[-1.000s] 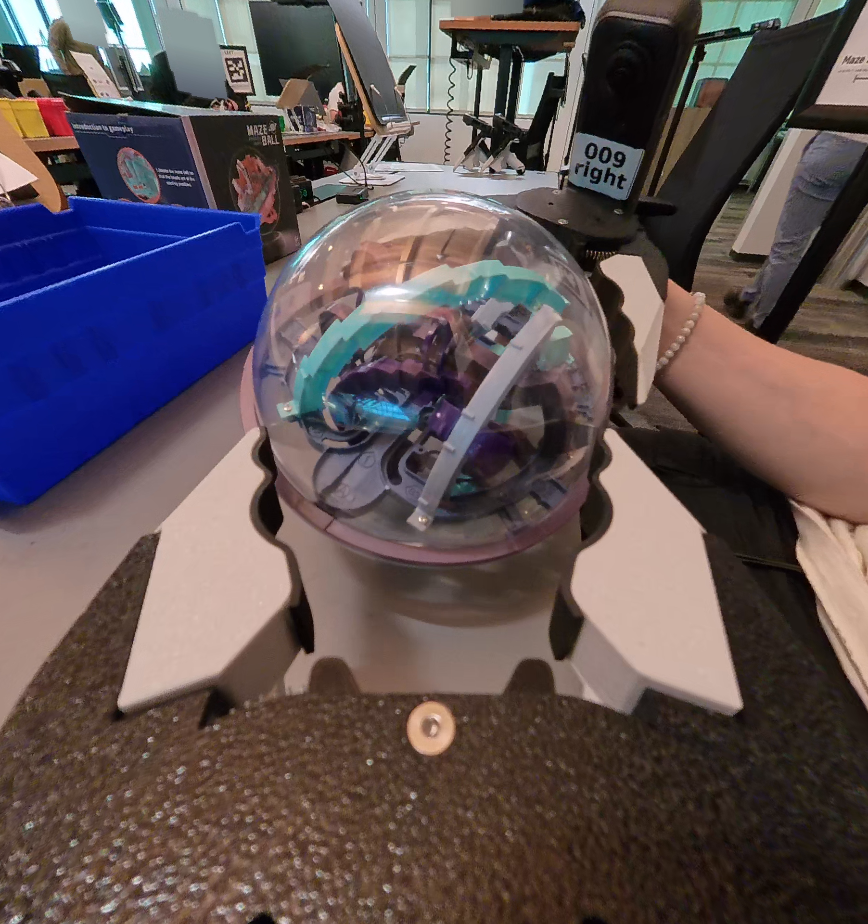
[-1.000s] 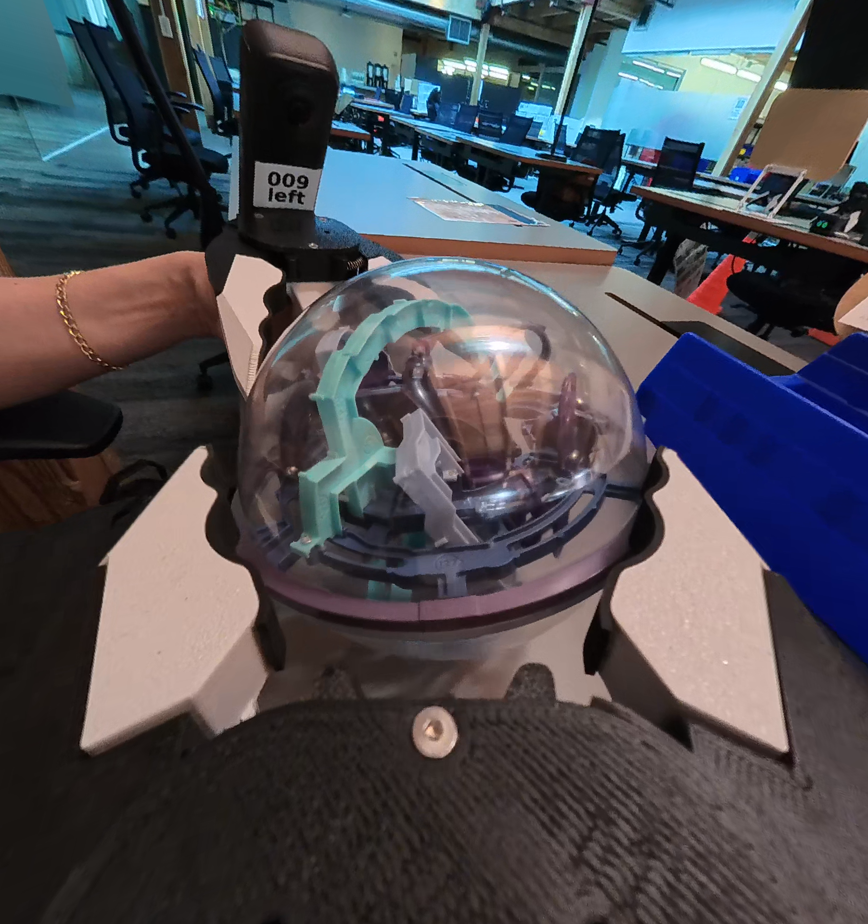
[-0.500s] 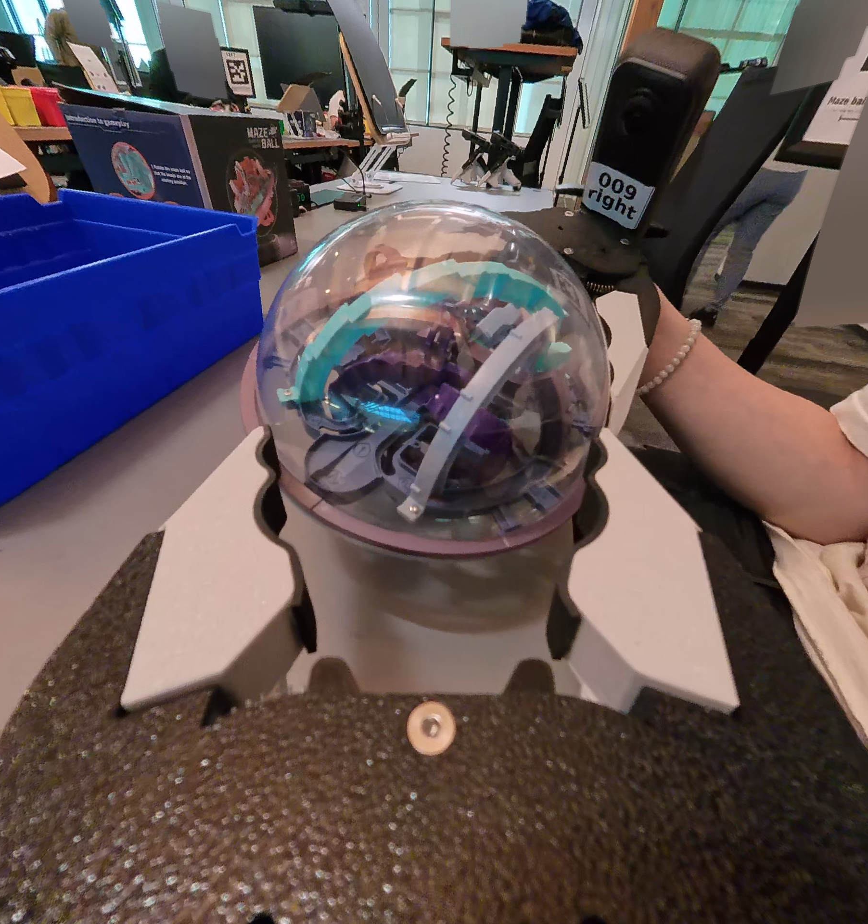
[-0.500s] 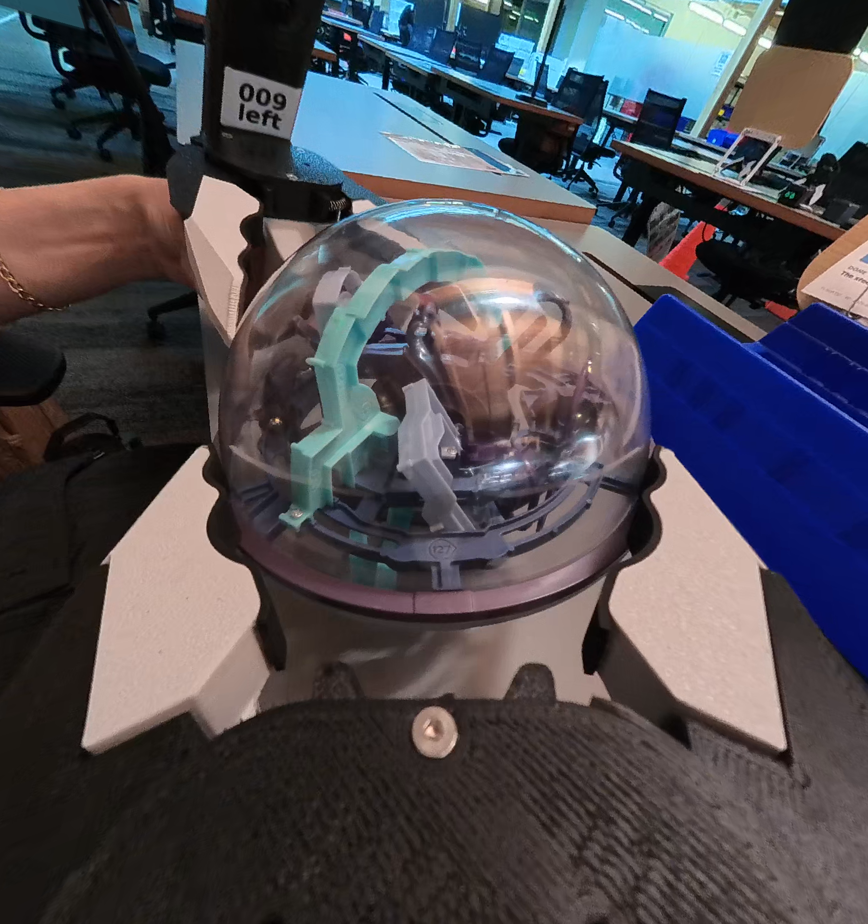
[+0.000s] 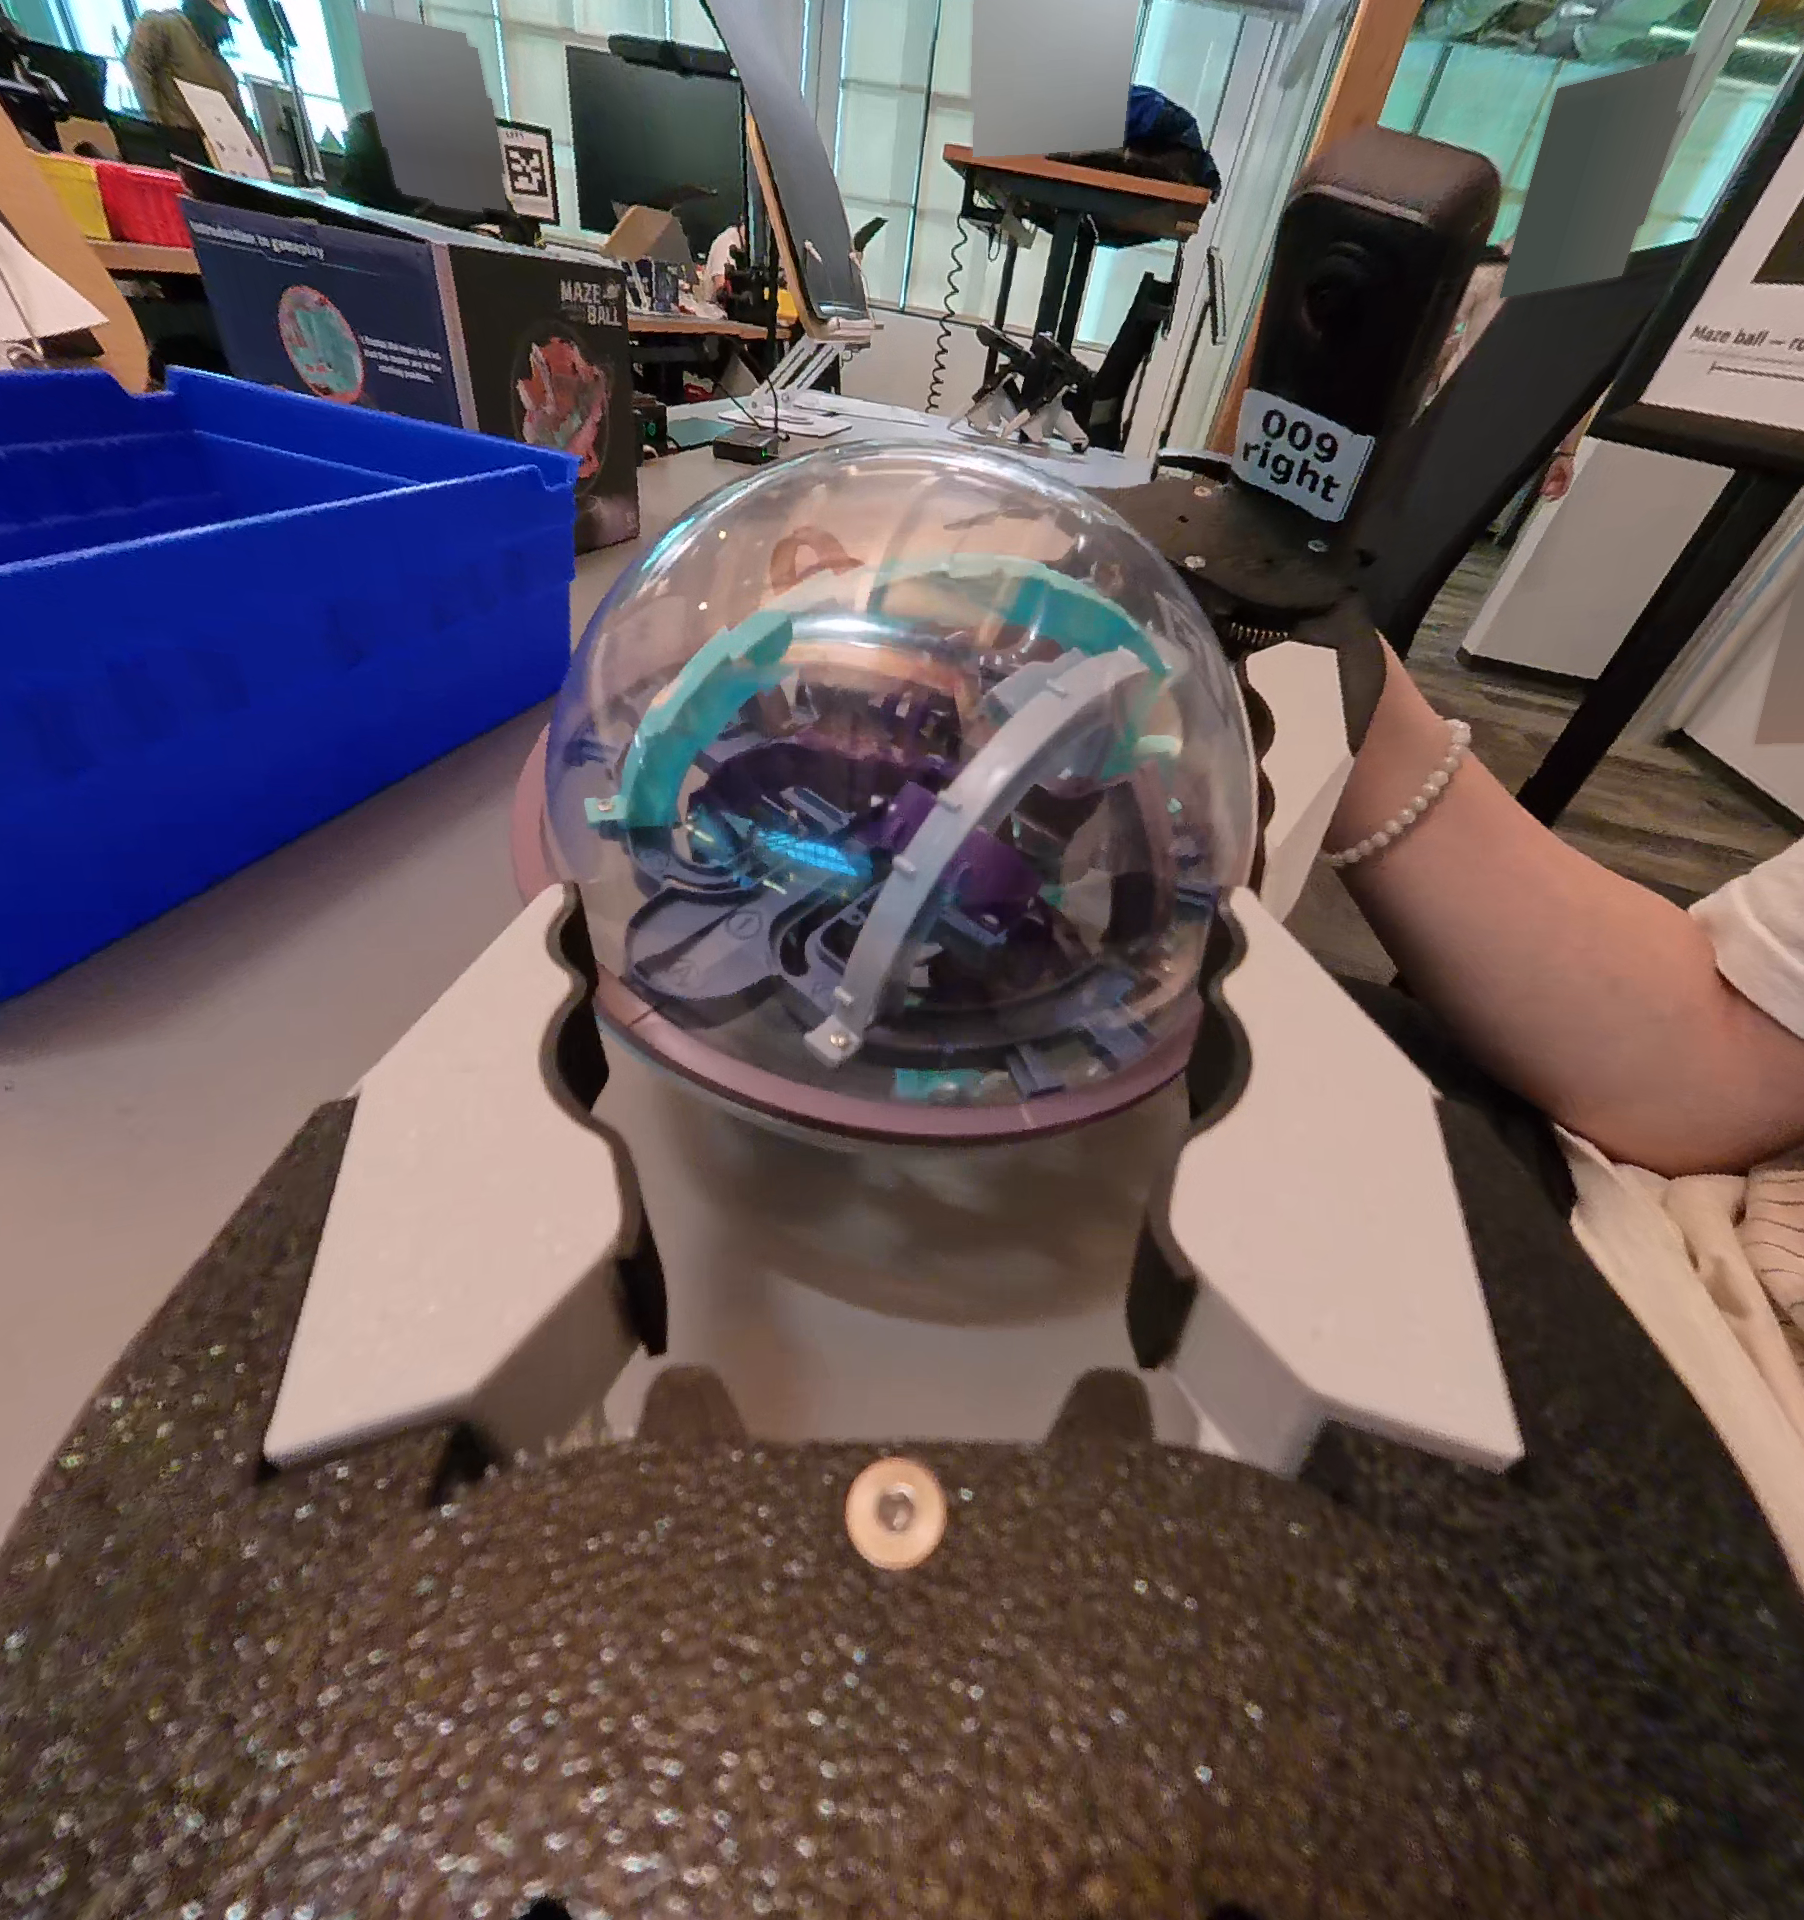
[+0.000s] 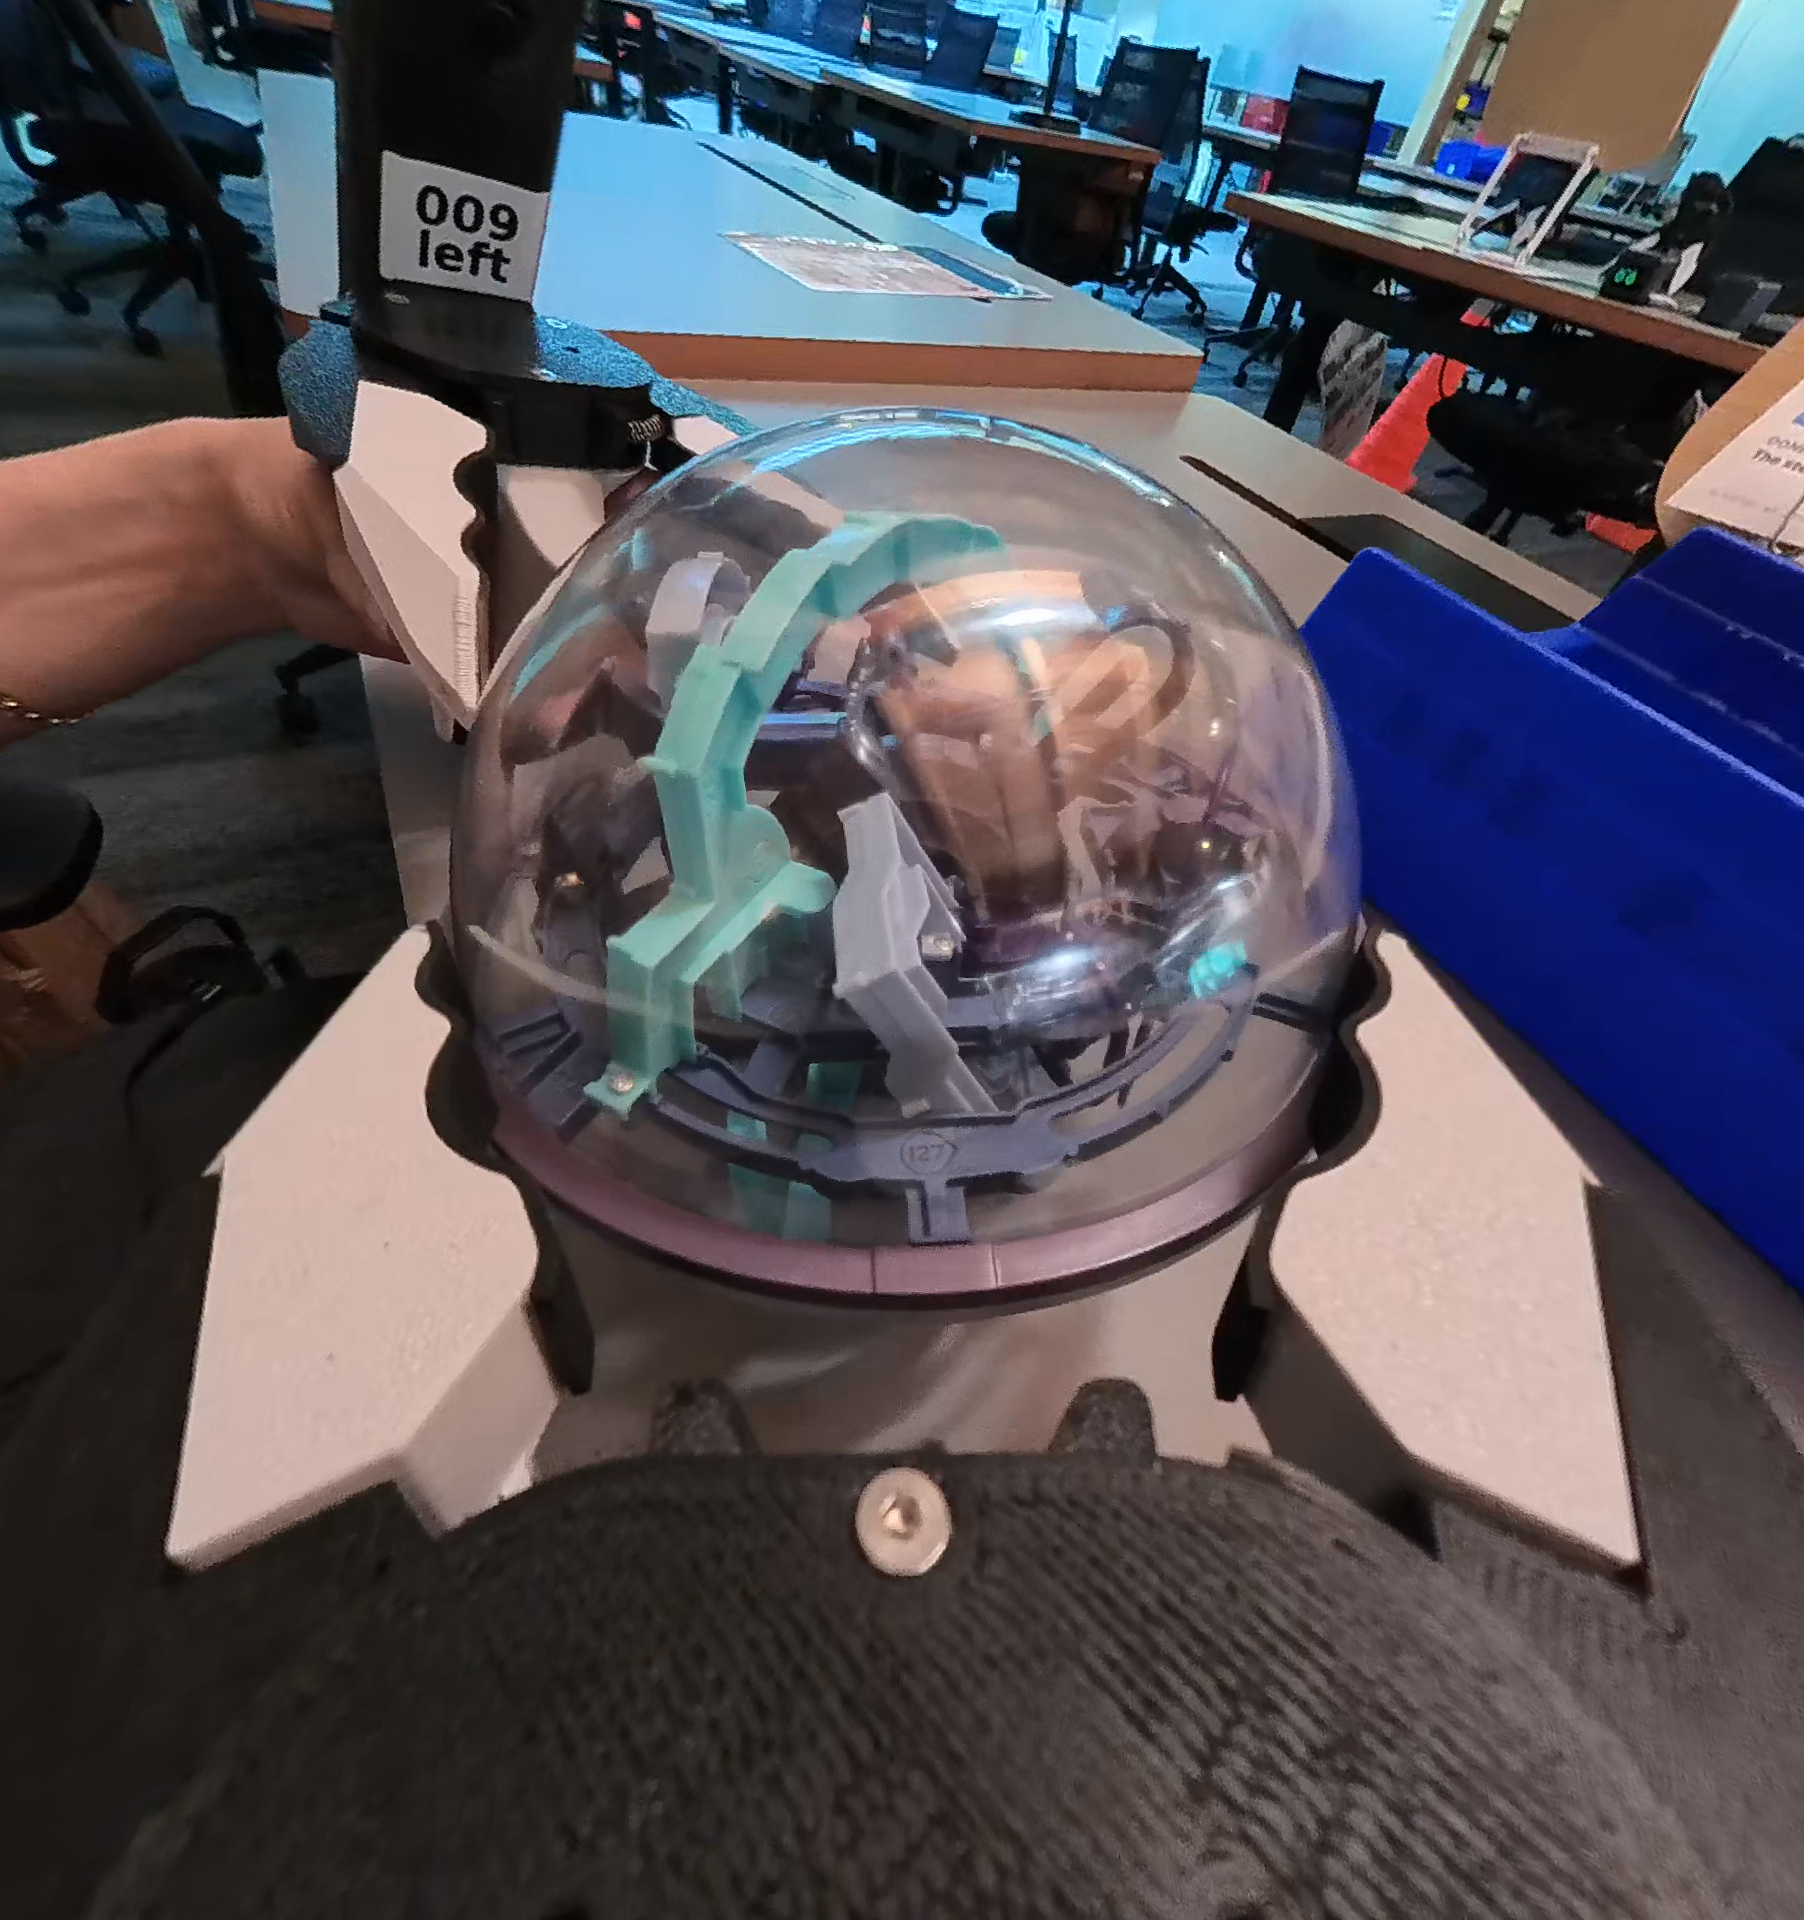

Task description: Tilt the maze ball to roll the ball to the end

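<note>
A clear plastic maze ball (image 5: 893,790) with teal, grey and purple tracks sits above a grey surface (image 5: 150,1091). The left tongs (image 5: 893,997) and right tongs (image 6: 903,1049) both clamp it from opposite sides. A blue plastic bin (image 5: 202,644) stands just beside.

Over the last second I tipped the maze ball (image 5: 893,831). In my left wrist view its purple seam band sank toward 5 o'clock and the grey arch (image 5: 965,831) swung to 7 o'clock. In my right wrist view the left gripper (image 6: 482,582) rose toward 11 o'clock, and the blue bin (image 6: 1604,852) climbed at 3 o'clock.
</note>
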`<state>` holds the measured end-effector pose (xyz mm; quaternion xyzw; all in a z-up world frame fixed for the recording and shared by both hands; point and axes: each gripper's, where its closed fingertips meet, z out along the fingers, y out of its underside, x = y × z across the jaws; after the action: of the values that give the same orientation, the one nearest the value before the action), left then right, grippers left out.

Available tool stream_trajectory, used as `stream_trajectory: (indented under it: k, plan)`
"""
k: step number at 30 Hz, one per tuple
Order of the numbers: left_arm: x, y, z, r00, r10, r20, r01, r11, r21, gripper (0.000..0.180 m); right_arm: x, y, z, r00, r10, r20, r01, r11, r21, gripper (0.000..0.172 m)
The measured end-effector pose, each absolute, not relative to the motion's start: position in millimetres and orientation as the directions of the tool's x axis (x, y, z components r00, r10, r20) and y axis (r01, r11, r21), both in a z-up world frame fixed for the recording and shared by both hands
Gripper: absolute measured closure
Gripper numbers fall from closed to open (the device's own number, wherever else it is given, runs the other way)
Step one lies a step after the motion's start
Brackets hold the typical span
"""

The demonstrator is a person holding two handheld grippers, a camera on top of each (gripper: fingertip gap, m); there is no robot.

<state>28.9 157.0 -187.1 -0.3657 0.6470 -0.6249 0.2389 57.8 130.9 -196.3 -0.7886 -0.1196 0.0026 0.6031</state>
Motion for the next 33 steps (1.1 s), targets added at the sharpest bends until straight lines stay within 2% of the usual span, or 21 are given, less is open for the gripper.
stream_trajectory:
  k: [1,5,14,20,25,33]
  plan:
    - [28.6,157.7,-186.4,-0.617,-0.773,0.147,-0.171,-0.05,-0.984,0.068,57.6,131.6,-196.5,0.972,0.191,0.136,0.182,-0.249,-0.951,0.015]
    - [28.1,156.6,-186.4,-0.619,-0.775,0.126,-0.163,-0.031,-0.986,0.068,57.8,129.3,-197.2,0.969,0.195,0.154,0.203,-0.266,-0.942,0.016]
    - [32.3,143.1,-194.7,-0.626,-0.778,0.055,-0.165,0.063,-0.984,0.07,65.1,110.5,-195.1,0.929,0.194,0.315,0.36,-0.276,-0.891,0.02]
    - [39.1,143.1,-185.6,-0.589,-0.804,0.085,-0.141,-0.002,-0.99,0.069,71.7,111.4,-199.0,0.966,0.175,0.191,0.233,-0.268,-0.935,0.022]
    - [35.5,145.3,-179.2,-0.59,-0.806,0.045,-0.097,0.015,-0.995,0.067,65.7,114.8,-203.6,0.974,0.182,0.137,0.19,-0.318,-0.929,0.022]
    - [37.7,151.1,-185.7,-0.572,-0.818,0.058,-0.126,0.018,-0.992,0.069,69.5,115.3,-194.0,0.944,0.151,0.294,0.327,-0.295,-0.898,0.028]
